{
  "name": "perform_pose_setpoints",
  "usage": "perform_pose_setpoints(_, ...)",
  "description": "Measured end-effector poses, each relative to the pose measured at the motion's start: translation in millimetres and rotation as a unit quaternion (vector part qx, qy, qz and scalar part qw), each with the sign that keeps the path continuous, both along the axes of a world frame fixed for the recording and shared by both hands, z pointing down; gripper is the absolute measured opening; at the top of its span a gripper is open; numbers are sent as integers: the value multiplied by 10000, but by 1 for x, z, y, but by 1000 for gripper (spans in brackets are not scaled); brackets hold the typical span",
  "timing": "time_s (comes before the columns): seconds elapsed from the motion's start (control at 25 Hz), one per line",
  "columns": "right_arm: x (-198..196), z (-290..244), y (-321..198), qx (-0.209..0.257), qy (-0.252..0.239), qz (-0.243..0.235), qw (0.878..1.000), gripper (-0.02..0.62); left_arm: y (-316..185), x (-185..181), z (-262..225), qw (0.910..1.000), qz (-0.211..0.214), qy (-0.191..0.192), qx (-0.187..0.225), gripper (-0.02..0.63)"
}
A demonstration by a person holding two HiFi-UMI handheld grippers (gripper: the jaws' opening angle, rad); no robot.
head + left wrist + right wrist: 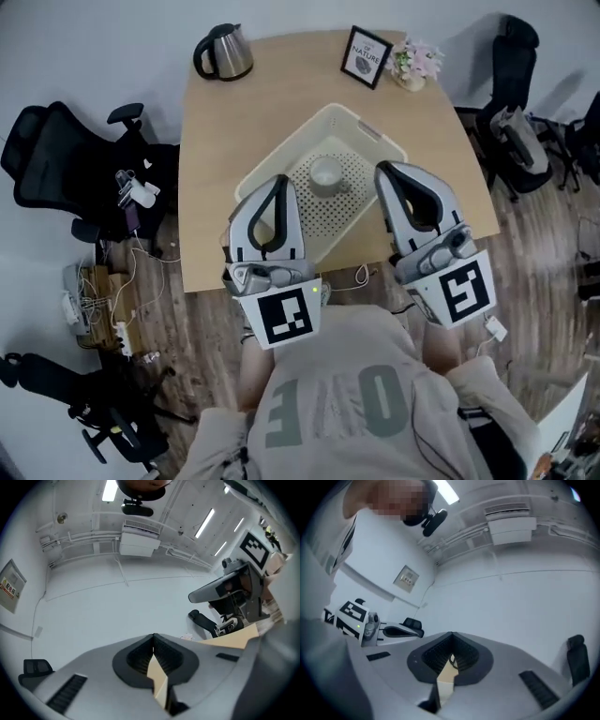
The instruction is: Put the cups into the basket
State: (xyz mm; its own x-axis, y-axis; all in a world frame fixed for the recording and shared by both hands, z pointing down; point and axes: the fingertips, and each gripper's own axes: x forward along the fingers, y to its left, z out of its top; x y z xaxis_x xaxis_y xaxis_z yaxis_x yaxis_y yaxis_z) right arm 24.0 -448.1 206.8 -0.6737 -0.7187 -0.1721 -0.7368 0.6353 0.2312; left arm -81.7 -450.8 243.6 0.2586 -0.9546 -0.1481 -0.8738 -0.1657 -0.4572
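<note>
Inside the basket (370,131) one cup (326,175) sits upright. On the person's side of the basket, the left hand-held gripper (278,187) and right hand-held gripper (398,178) point upward, jaws together on nothing, likely because no cup remains outside.

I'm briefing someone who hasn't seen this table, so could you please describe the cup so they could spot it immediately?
Near the middle of the light wooden table sits a cream perforated basket. The cup stands inside it, small, round and pale grey, the only thing in the basket, whereas the kettle, framed sign and flowers stand along the far edge.
</note>
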Motion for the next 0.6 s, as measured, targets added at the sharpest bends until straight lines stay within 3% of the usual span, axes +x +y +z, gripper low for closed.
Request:
perform_pose_setpoints(0.12, 23, 0, 10, 76, -431, 357, 9984, -2, 11, 13, -10, 9999, 148, -6, 75, 9)
perform_pose_setpoints(0.32, 36, 28, 11, -69, -388, 855, 9956, -2, 19, 25, -23, 9988, 388, 202, 234, 9)
perform_pose_setpoints(0.4, 33, 41, 11, -228, -373, 861, 9953, -2, 19, 22, -12, 9986, 427, 321, 16, 9)
perform_pose_setpoints(0.52, 31, 50, 15, -379, -375, 843, 9950, -2, 24, 8, 41, 9970, 307, -152, -694, 9)
perform_pose_setpoints(0.6, 33, 48, 17, -381, -340, 837, 9952, -2, 24, 10, 43, 9971, 312, -207, -657, 9)
